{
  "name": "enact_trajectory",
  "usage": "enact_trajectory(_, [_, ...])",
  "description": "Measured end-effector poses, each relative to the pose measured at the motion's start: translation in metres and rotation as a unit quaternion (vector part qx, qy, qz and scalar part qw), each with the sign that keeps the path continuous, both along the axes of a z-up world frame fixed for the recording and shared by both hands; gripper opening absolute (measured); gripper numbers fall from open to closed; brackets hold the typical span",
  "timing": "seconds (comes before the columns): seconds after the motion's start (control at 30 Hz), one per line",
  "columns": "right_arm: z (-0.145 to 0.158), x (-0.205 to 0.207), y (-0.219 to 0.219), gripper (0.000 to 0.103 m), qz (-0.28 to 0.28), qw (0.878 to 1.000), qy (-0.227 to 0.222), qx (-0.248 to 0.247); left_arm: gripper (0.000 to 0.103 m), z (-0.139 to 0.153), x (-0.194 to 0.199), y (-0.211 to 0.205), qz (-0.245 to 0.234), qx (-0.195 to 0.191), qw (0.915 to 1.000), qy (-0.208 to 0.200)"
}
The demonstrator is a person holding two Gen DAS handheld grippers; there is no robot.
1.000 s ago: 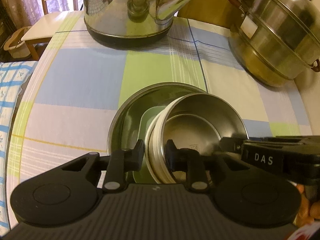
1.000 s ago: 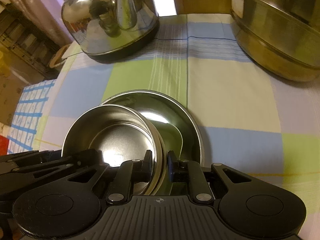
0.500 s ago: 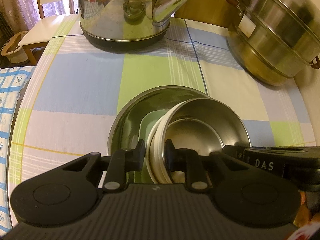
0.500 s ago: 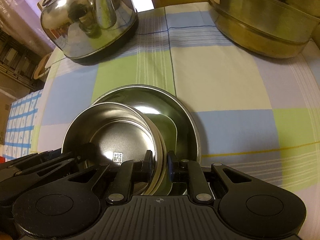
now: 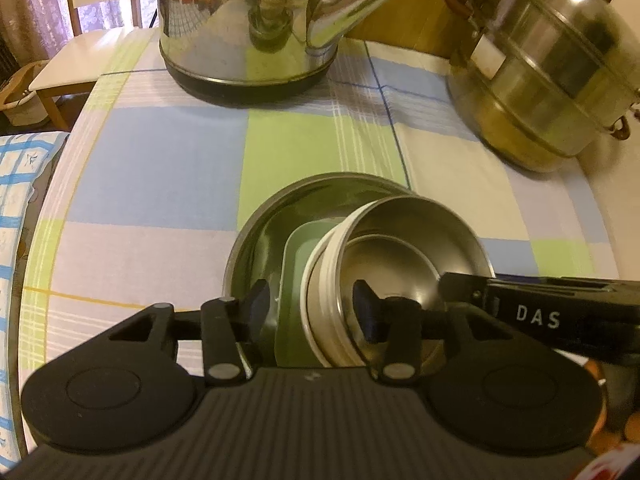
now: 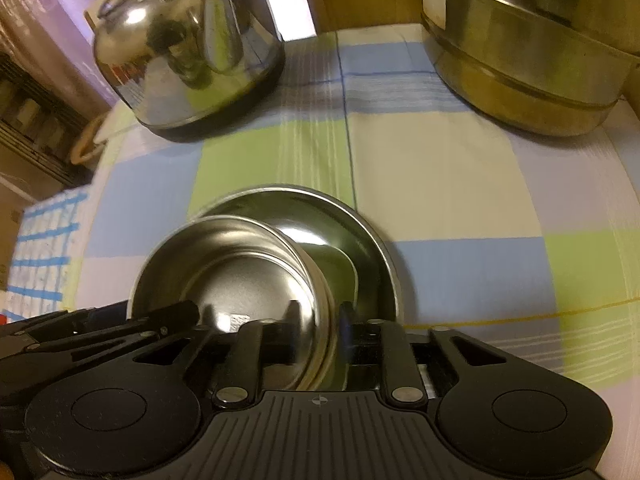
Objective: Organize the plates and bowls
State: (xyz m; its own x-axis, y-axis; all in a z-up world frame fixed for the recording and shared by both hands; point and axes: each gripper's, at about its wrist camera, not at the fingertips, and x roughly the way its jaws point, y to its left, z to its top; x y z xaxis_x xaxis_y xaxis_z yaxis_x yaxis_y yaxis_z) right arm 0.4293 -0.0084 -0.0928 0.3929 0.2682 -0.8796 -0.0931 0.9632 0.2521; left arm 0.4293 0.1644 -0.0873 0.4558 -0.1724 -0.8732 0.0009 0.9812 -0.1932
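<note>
Left gripper (image 5: 312,306) spread astride steel bowl (image 5: 404,256); right gripper (image 6: 318,316) spread; kettle (image 5: 256,20), steamer pot (image 5: 552,72) beyond.

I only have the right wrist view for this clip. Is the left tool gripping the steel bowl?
Observer: No. The left tongs are open wide, one side outside the steel bowl rim, the other inside.
Operator: Something dull sits under the bowl. What is it?
Observer: A pale green square plate, lying in the big steel dish.
Operator: Is the bowl bare steel outside?
Observer: No, the left wrist view shows a white band around its outer wall.
</note>
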Motion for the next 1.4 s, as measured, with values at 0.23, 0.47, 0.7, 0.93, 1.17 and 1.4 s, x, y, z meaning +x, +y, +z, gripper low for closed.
enact_trajectory(0.23, [0.034,-0.044,-0.016,0.06,0.001,0.994,-0.107,0.02,0.054,0.031,-0.028,0.014,-0.019,0.026,0.9978,-0.057])
enact_trajectory(0.47, [0.057,-0.107,-0.035,0.064,-0.01,0.986,-0.165,0.002,0.056,0.051,-0.083,0.017,-0.026,0.056,0.9944,-0.086])
enact_trajectory(0.7, [0.057,-0.161,-0.043,0.064,0.006,0.986,-0.169,0.009,0.057,0.052,-0.152,0.005,-0.021,0.06,0.9952,-0.074])
enact_trajectory(0.93, [0.049,-0.211,-0.054,0.064,0.018,0.991,-0.128,0.017,0.058,0.053,-0.216,-0.021,0.0,0.055,0.9971,-0.053])
enact_trajectory(1.17, [0.048,-0.263,-0.079,0.064,0.036,0.994,-0.097,0.03,0.058,0.062,-0.276,-0.056,0.025,0.048,0.997,-0.056])
enact_trajectory(1.4, [0.052,-0.317,-0.104,0.064,0.056,0.992,-0.106,0.033,0.058,0.072,-0.334,-0.086,0.041,0.049,0.9958,-0.065])
